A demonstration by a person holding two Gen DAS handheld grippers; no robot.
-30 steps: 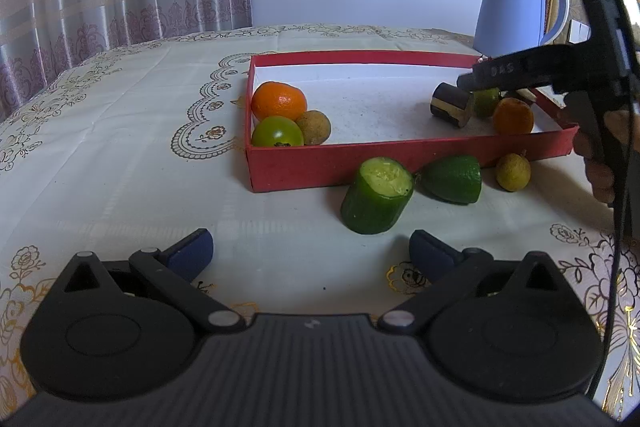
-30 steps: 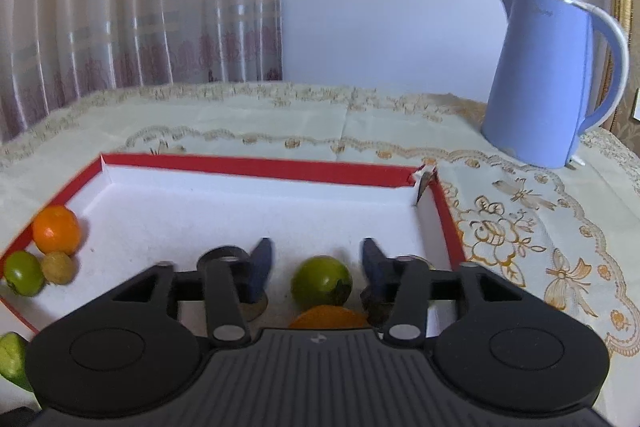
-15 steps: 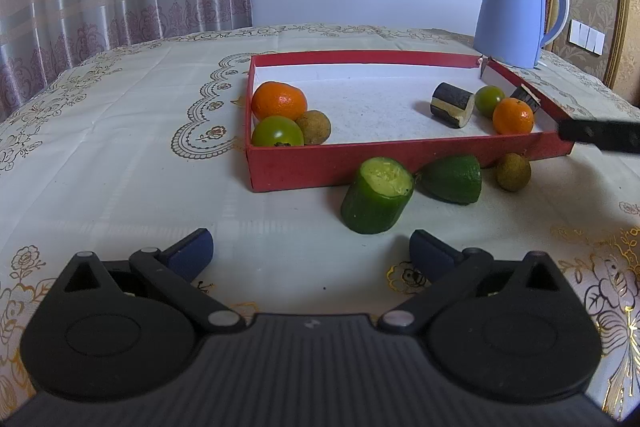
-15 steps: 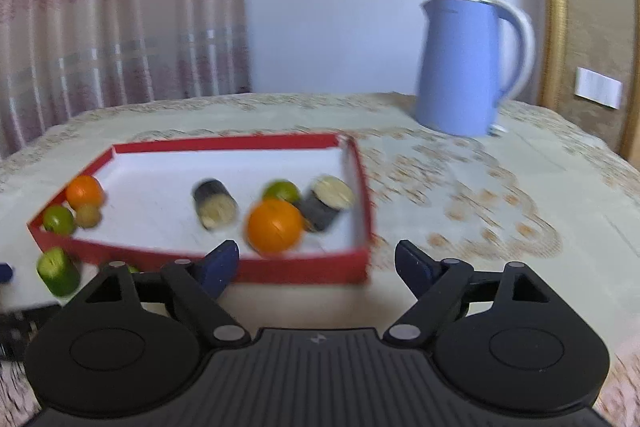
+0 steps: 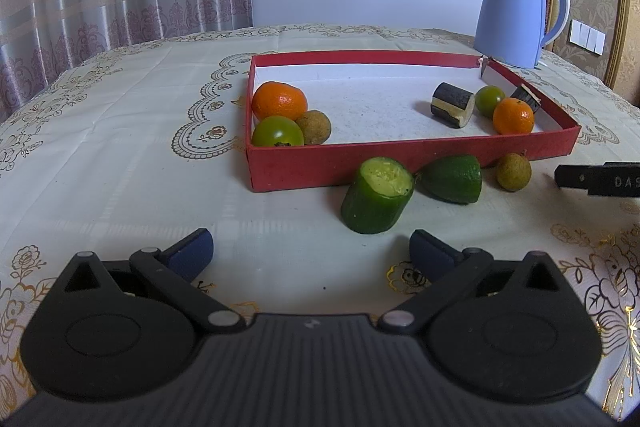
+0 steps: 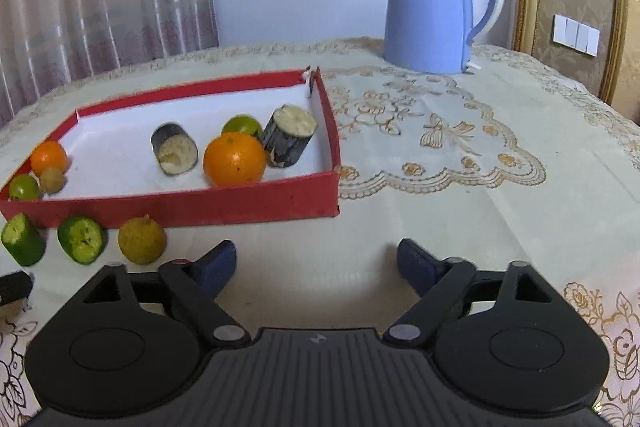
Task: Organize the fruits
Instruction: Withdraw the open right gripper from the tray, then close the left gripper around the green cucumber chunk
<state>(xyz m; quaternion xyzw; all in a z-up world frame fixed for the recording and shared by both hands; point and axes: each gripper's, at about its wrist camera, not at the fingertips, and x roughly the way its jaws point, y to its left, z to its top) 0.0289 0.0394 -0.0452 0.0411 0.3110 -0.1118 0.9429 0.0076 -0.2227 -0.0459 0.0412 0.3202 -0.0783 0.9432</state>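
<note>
Red tray holds 2 oranges, 2 green fruits, 1 brown fruit, 2 dark chunks. Outside, at front wall: 2 cucumber pieces, 1 brown fruit. Left gripper & right gripper both spread wide, empty.

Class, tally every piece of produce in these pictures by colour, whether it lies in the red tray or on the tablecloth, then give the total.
Orange: 2, left one, right one
Round green: 2, left one, right one
Yellow-brown: 2, in tray, on cloth
Cut green pieces: 2, nearer, farther
Dark-skinned cut pieces: 2, first, second
Total: 10
</note>
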